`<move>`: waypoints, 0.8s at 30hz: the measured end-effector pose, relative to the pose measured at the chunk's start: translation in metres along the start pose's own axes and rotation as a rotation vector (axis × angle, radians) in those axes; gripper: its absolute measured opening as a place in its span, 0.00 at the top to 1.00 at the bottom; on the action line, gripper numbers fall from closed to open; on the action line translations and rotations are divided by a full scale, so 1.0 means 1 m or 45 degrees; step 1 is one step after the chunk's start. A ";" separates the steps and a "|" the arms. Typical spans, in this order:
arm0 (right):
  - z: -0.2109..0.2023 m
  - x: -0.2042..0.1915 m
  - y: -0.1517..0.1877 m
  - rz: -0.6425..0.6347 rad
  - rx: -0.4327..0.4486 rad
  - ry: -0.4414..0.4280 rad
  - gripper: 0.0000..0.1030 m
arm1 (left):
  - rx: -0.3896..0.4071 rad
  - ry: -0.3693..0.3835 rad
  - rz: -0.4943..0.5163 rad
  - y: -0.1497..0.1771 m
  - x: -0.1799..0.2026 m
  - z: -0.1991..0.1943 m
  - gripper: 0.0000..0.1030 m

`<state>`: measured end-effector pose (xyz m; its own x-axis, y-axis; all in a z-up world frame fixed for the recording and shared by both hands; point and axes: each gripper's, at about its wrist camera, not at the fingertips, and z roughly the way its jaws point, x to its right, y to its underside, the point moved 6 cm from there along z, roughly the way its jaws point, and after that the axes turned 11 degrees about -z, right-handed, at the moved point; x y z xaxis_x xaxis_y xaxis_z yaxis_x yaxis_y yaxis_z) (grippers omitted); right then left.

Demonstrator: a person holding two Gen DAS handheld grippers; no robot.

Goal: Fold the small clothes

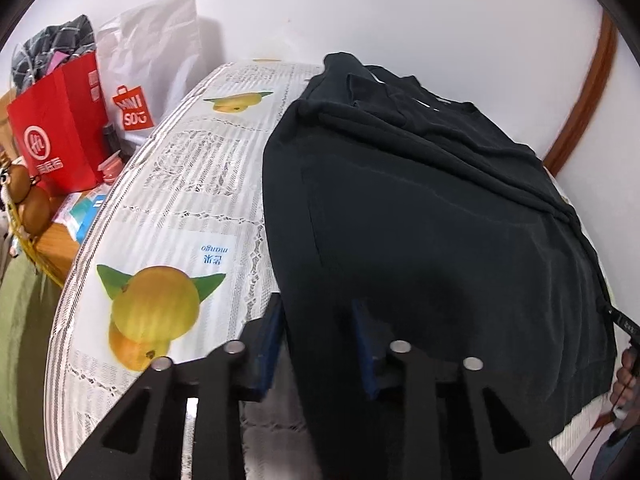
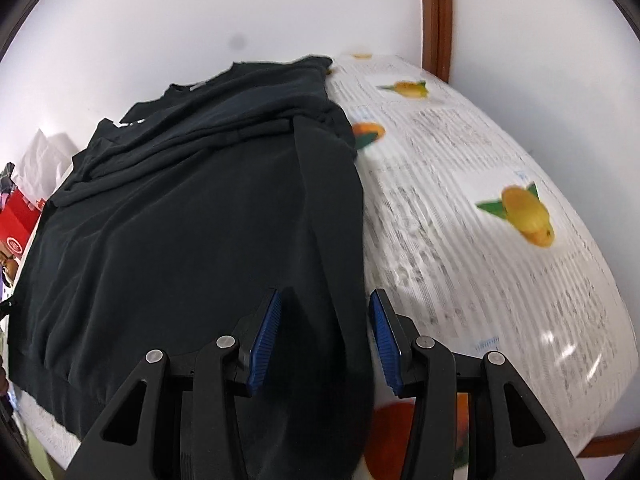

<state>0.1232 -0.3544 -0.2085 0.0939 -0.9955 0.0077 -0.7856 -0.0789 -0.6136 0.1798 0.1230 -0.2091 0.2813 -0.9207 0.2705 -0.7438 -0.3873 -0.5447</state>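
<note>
A black sweatshirt (image 1: 420, 220) lies spread on a table covered with a white mango-print cloth (image 1: 192, 184). Its sleeves are folded across the upper part. My left gripper (image 1: 318, 340) is open, its blue pads either side of the garment's near left edge. In the right wrist view the same sweatshirt (image 2: 180, 232) fills the left half. My right gripper (image 2: 326, 344) is open, with the garment's near right edge between its blue pads (image 2: 264, 340). I cannot tell whether either gripper touches the fabric.
A red shopping bag (image 1: 60, 132) and a white Miniso bag (image 1: 148, 80) stand on a wooden stand left of the table. White wall lies behind. A brown door frame (image 2: 436, 16) rises at the right. The printed cloth (image 2: 480, 200) is bare right of the garment.
</note>
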 end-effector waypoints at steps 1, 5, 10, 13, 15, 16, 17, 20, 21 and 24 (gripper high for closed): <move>0.003 -0.008 -0.004 -0.011 -0.004 -0.007 0.56 | 0.000 -0.004 0.000 0.001 0.001 0.001 0.81; 0.007 -0.016 -0.011 -0.077 0.009 -0.017 0.90 | 0.003 -0.011 0.003 0.003 0.002 -0.002 0.91; -0.001 -0.003 -0.013 -0.078 0.062 -0.017 0.92 | -0.010 0.024 -0.006 0.014 0.003 -0.014 0.92; -0.003 0.005 -0.011 -0.048 0.062 -0.028 0.90 | -0.010 0.023 0.025 0.024 0.005 -0.020 0.92; -0.003 0.007 -0.008 -0.039 0.046 -0.027 0.88 | -0.023 0.029 0.029 0.031 0.004 -0.024 0.90; -0.004 0.008 -0.006 -0.033 0.044 -0.031 0.87 | -0.027 0.034 0.025 0.033 0.003 -0.025 0.89; -0.005 0.008 -0.004 -0.024 0.046 -0.042 0.86 | -0.036 0.047 0.017 0.036 0.001 -0.027 0.84; -0.008 0.009 0.005 -0.003 0.035 -0.074 0.73 | -0.046 0.106 -0.003 0.045 -0.002 -0.033 0.82; -0.008 0.009 0.009 -0.002 0.030 -0.085 0.70 | -0.048 0.122 -0.005 0.049 -0.003 -0.036 0.81; -0.014 0.004 0.021 -0.028 0.034 -0.102 0.67 | -0.069 0.161 0.007 0.059 -0.002 -0.042 0.80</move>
<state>0.0988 -0.3605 -0.2107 0.1608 -0.9861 -0.0409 -0.7663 -0.0986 -0.6349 0.1098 0.1039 -0.2085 0.2011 -0.9080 0.3675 -0.7777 -0.3761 -0.5037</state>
